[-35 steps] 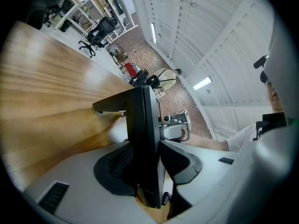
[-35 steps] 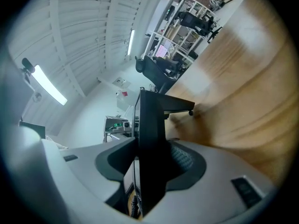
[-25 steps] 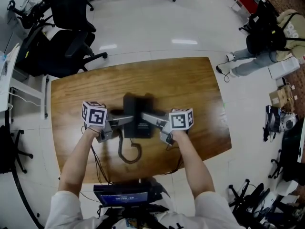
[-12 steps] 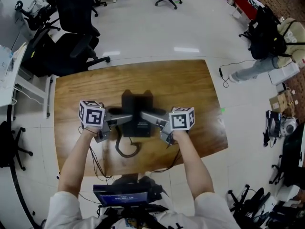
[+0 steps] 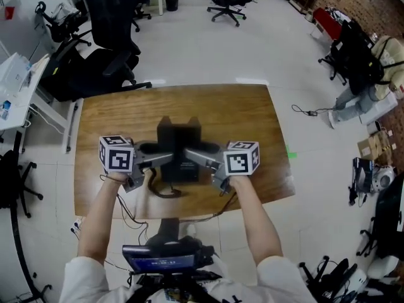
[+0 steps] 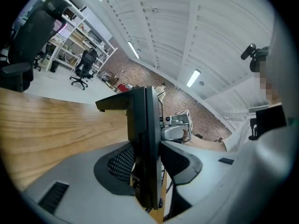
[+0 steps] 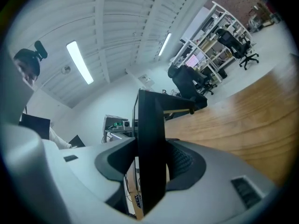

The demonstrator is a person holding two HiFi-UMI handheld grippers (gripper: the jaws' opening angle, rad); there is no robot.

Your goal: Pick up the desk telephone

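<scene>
I see left hand-held gripper (image 5: pixel 167 159) and right hand-held gripper (image 5: pixel 191 153) each clamping opposite edge of desk telephone (image 5: pixel 180 141), held between them above worktop (image 5: pixel 252 118), cord (image 5: pixel 163 191) trailing. I judge pickup essentially done; only steadying left.

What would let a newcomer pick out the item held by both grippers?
Find the wooden table mid-office. Between the left gripper and right gripper is the desk telephone, clamped from both sides. It is the only black boxy thing there, its cord dangling.
</scene>
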